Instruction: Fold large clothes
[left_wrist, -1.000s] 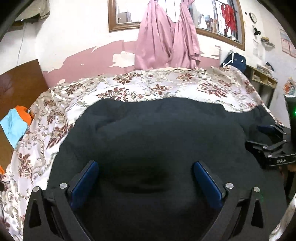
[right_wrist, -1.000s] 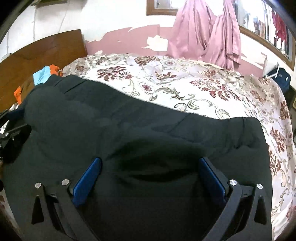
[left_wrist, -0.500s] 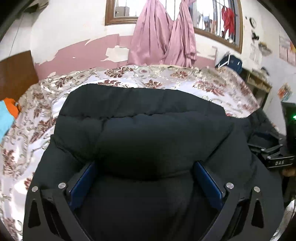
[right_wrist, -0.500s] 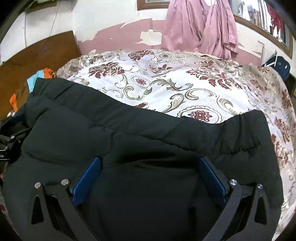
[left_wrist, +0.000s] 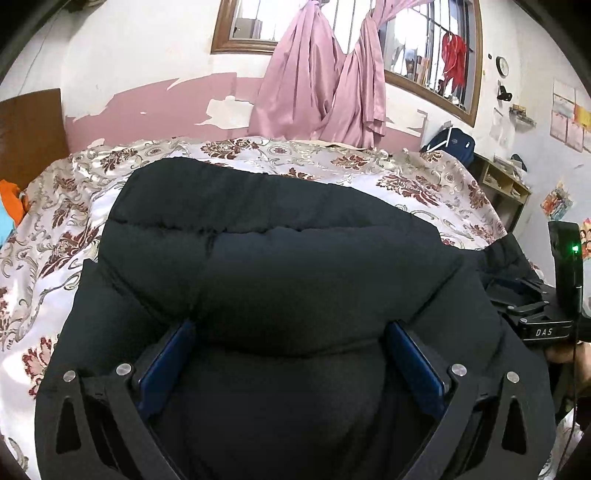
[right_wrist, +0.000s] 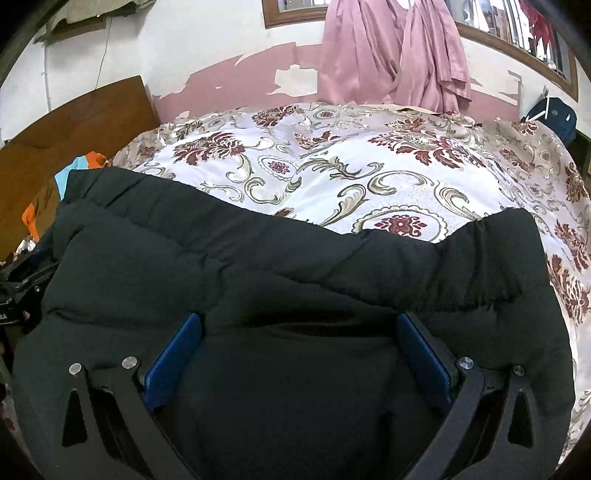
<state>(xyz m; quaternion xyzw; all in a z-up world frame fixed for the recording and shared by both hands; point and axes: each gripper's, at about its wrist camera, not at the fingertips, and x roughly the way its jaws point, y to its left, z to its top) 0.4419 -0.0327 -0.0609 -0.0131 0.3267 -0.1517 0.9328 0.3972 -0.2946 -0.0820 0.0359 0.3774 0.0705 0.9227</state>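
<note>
On the bed, your black puffer jacket (left_wrist: 295, 266) sits bunched in thick quilted rolls, matte fabric with stitched seams, over a glossy floral bedspread (left_wrist: 406, 177) in cream and maroon. Your left gripper (left_wrist: 290, 354) has its blue-padded fingers (left_wrist: 164, 363) spread wide apart, with a fat fold of the jacket bulging up between them; fabric touches both pads, but you can't tell if it's truly pinched. Your right gripper (right_wrist: 299, 347) is the same: blue pads (right_wrist: 171, 362) wide apart, jacket bulk filling the gap and draped over the black finger frames. From the right wrist view the jacket's (right_wrist: 258, 266) gathered elastic hem lies just ahead of the fingers, bedspread (right_wrist: 351, 166) beyond. Right gripper body also shows at the edge of the left view (left_wrist: 543, 317), beside the jacket. Pink curtains (left_wrist: 317, 92) hang knotted at the barred window. Wooden cubby shelf (left_wrist: 498, 181) by the far wall holds small items, too blurry to name. Orange and blue cloth (right_wrist: 74, 173) lies by the wooden headboard (right_wrist: 74, 125).
</note>
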